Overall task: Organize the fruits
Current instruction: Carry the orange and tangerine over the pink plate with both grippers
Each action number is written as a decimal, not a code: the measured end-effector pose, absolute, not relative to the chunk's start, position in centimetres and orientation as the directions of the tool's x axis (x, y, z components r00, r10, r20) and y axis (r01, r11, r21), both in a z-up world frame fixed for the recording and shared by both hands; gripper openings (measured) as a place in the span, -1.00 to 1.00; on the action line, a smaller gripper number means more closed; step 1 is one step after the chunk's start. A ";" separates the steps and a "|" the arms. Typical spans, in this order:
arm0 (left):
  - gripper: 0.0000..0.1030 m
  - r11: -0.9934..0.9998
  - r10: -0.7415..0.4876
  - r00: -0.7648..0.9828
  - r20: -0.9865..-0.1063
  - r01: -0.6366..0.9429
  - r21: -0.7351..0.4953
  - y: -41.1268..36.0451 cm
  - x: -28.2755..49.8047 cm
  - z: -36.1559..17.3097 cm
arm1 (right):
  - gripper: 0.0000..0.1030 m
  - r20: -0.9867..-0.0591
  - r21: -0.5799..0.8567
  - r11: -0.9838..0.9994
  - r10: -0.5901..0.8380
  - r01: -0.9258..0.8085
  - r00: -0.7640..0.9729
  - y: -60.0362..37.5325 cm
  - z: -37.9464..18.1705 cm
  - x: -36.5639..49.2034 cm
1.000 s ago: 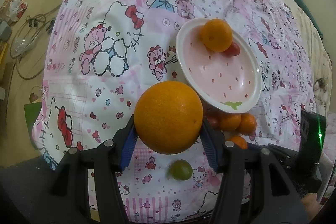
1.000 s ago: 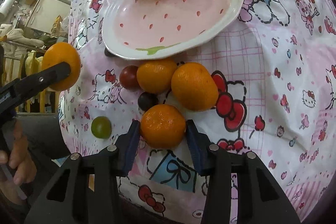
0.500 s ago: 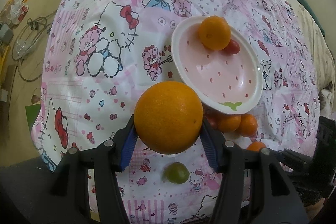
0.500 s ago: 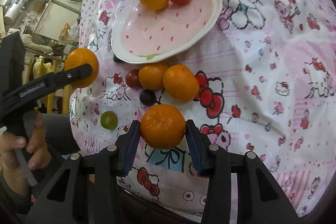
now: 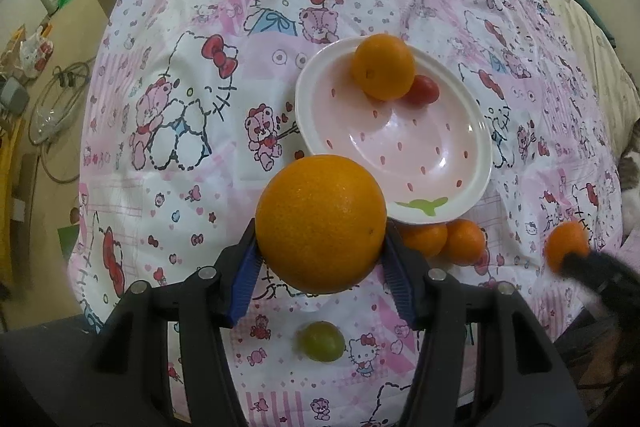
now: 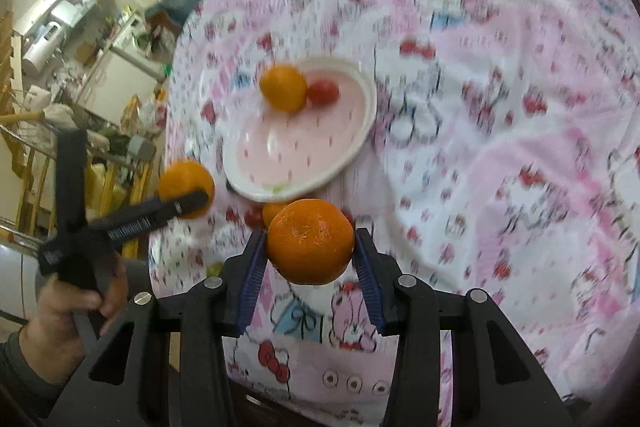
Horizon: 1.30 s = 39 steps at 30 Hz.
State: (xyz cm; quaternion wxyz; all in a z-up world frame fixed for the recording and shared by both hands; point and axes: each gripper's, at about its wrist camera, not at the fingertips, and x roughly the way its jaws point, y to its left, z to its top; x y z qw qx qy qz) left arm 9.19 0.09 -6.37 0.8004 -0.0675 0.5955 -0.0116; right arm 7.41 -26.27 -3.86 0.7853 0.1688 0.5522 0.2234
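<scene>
My left gripper (image 5: 320, 259) is clamped on the big orange (image 5: 320, 223), held just short of the plate's (image 5: 316, 139) near rim; my right gripper (image 6: 310, 259) is clamped on a mandarin (image 6: 310, 241), also on the plate's near side. I carry each over the rim, clear of the orange (image 5: 383, 67) and tomato (image 5: 424, 90) at the far edge, lower to the bare centre, then release gently. The right view is blurred, so its height above the cloth (image 5: 180, 155) is probably a guess.
</scene>
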 end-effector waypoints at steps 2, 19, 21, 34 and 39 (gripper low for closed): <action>0.03 0.991 -0.094 0.299 -0.950 -0.058 -0.116 0.1 9.2 -6.2 | -0.11 -0.774 0.515 0.841 0.540 -0.168 0.331 -26.7 -2.9 7.9; 0.03 0.997 -0.032 0.403 -0.915 -0.052 -0.058 1.0 11.9 -3.7 | -0.11 -0.714 0.532 0.827 0.553 -0.182 0.428 -26.3 -0.9 14.3; 0.03 0.997 -0.033 0.401 -0.916 -0.055 -0.059 1.1 12.8 -3.7 | -0.11 -0.719 0.529 0.830 0.549 -0.176 0.427 -26.1 -1.5 15.1; 0.03 0.999 -0.051 0.363 -0.930 0.006 -0.053 -0.8 16.9 -6.3 | -0.11 -0.747 0.552 0.824 0.557 -0.129 0.363 -25.5 -5.0 18.8; 0.03 0.997 -0.081 0.331 -0.940 0.039 -0.073 -1.5 18.3 -8.0 | -0.11 -0.765 0.550 0.827 0.555 -0.117 0.326 -25.1 -6.7 20.7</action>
